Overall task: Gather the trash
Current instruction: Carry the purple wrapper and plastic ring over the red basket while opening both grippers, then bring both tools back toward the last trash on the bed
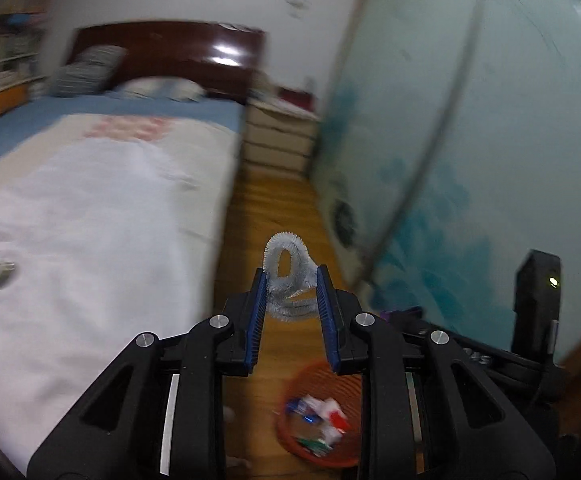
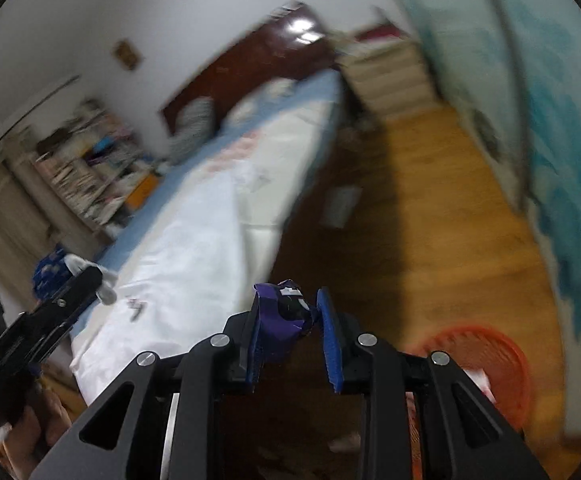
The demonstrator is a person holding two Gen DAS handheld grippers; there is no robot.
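Left gripper [image 1: 291, 280] clamped a silver fuzzy tinsel loop [image 1: 288, 276]; right gripper [image 2: 288, 308] clamped a crumpled purple wrapper [image 2: 280, 318]. Round orange plastic basket [image 1: 310, 372] below was blurred and partly hidden.

The left hand-held gripper [image 1: 292, 280] is made of black plastic arms with long slot holes. Round silver screws [image 1: 221, 321] sit on its joints. Its two fingers [image 1: 257, 320] wear ribbed blue pads. The right hand-held gripper [image 2: 290, 312] looks the same: black arms, silver screws [image 2: 220, 340], blue ribbed fingers [image 2: 330, 340].
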